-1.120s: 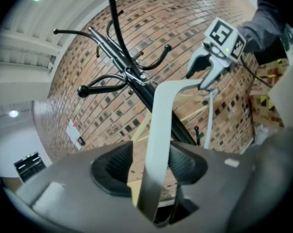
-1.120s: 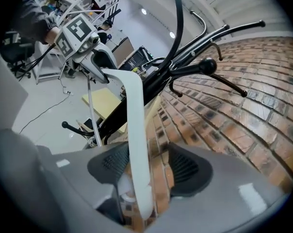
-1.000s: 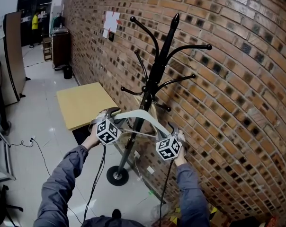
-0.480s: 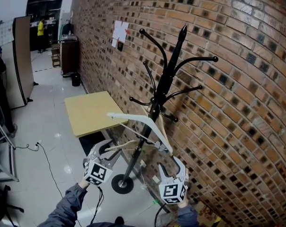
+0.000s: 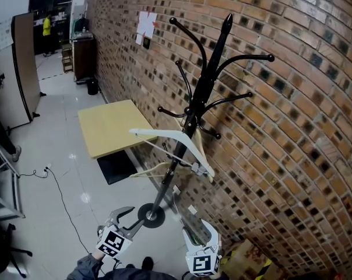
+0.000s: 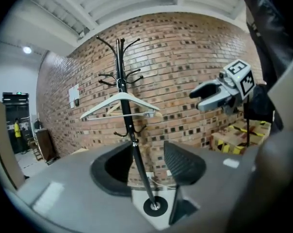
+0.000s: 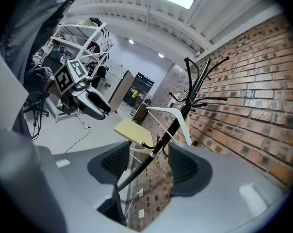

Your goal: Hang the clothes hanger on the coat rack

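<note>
Hanger (image 5: 164, 135) hung on coat rack (image 5: 201, 95), prob. mid-height.

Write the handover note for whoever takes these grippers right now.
Left gripper: open, nothing between the jaws, which have just been closing a little.
Right gripper: open, empty.
Both are held low, apart from the coat rack.
The white clothes hanger hangs on the coat rack, about midway up its pole, with neither gripper touching it.
Done: hanger hung and released.
Left: nothing for this hanger, as far as the views show.
</note>
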